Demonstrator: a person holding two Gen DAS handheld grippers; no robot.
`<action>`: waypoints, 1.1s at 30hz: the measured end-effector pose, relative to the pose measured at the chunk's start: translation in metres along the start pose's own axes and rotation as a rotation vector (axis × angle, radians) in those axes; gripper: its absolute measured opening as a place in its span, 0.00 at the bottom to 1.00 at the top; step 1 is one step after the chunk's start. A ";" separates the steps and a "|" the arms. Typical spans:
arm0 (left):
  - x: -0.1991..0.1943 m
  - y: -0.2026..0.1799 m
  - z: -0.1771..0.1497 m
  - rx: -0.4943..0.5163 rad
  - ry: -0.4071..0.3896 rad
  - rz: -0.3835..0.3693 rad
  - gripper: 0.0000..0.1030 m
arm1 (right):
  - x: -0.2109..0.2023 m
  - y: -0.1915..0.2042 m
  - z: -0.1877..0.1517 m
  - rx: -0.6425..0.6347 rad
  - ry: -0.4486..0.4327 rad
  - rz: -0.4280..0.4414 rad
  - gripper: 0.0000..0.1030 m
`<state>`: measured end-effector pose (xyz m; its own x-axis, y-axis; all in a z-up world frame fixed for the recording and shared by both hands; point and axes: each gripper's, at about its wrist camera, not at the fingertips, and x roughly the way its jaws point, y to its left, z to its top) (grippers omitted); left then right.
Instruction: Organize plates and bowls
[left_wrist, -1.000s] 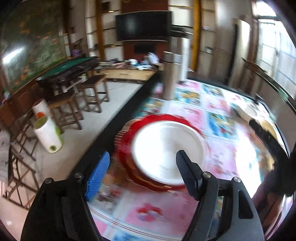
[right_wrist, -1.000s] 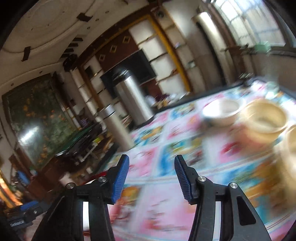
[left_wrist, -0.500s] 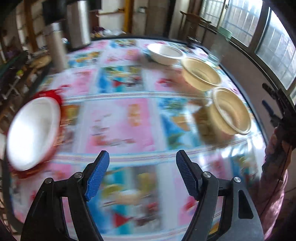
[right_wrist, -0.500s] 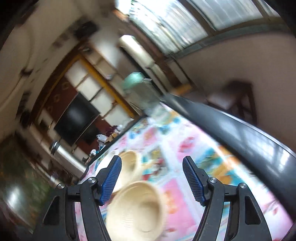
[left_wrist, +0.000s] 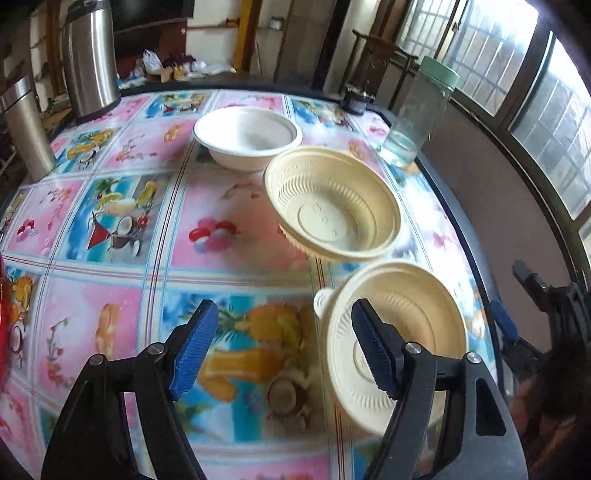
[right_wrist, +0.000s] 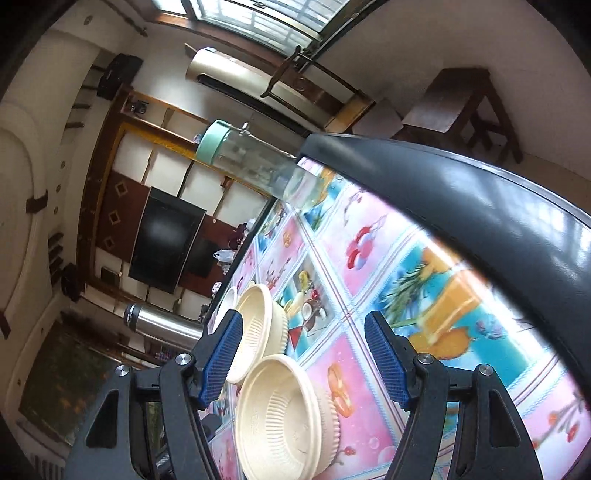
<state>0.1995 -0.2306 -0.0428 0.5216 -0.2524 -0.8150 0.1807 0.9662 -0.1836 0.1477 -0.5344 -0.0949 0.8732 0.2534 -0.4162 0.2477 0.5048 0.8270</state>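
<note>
Bowls first: through my left wrist camera I count three lying apart in a line on the tabletop (left_wrist: 229, 206), a white bowl (left_wrist: 247, 138) farthest, a cream ribbed bowl (left_wrist: 332, 206) in the middle, and a nearer cream bowl (left_wrist: 399, 339) partly behind my left claw (left_wrist: 280, 350), which is spread wide and holds nothing. A sliver of red plate (left_wrist: 3, 317) shows at the left edge. My right claw (left_wrist: 517, 306) waits off the tabletop's right rim.

Through the right wrist camera, tilted sideways, the right claw (right_wrist: 303, 362) is also spread and empty, with the nearer cream bowl (right_wrist: 284, 417) between its fingers but untouched, the ribbed one (right_wrist: 258, 332) beyond.

I judge the bowls not yet nested; all three remain to stack
</note>
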 end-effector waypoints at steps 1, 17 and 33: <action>0.003 0.000 -0.005 0.007 -0.016 0.001 0.72 | 0.000 0.002 -0.002 -0.010 0.000 -0.010 0.70; 0.011 0.003 -0.023 0.083 -0.003 -0.082 0.72 | 0.013 0.047 -0.050 -0.287 0.065 -0.183 0.70; 0.018 -0.007 -0.028 0.137 0.008 -0.066 0.72 | 0.026 0.042 -0.056 -0.278 0.117 -0.246 0.67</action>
<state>0.1843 -0.2407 -0.0713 0.4987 -0.3141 -0.8078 0.3264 0.9315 -0.1607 0.1575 -0.4607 -0.0926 0.7442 0.1816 -0.6428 0.3061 0.7625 0.5699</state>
